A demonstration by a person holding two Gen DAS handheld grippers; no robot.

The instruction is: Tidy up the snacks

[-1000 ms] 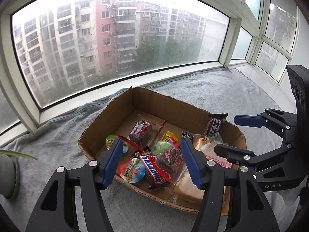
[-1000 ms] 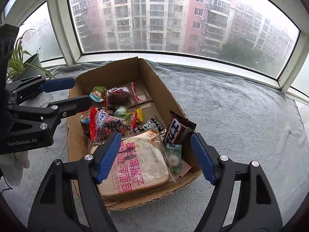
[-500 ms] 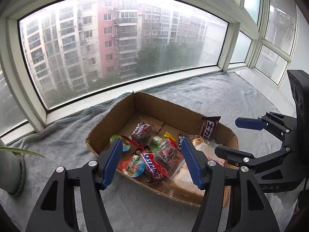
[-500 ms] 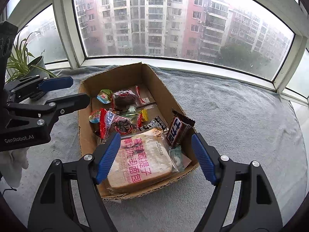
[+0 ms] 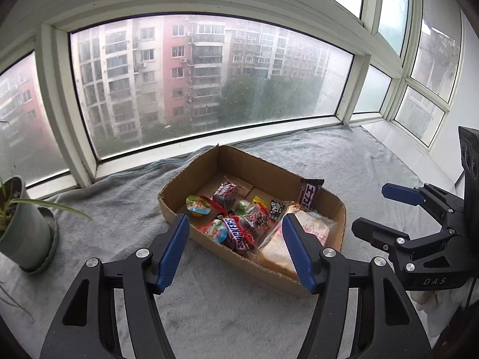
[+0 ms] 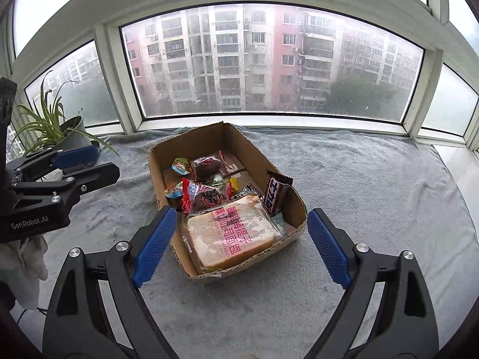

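A shallow cardboard box sits on the grey blanket and holds several snacks: a wrapped bread loaf, a Snickers bar, an upright chocolate bar, jelly cups and dark wrapped cakes. My left gripper is open and empty, held back from the box's near side. My right gripper is open and empty, in front of the loaf end. Each gripper shows in the other's view, the right one and the left one.
A potted plant stands at the left on the blanket. The window frame runs close behind the box. A white sill lies at the far right.
Both grippers have pulled back and up from the box, so it looks smaller and farther. Both stayed open and empty. The snacks have not moved.
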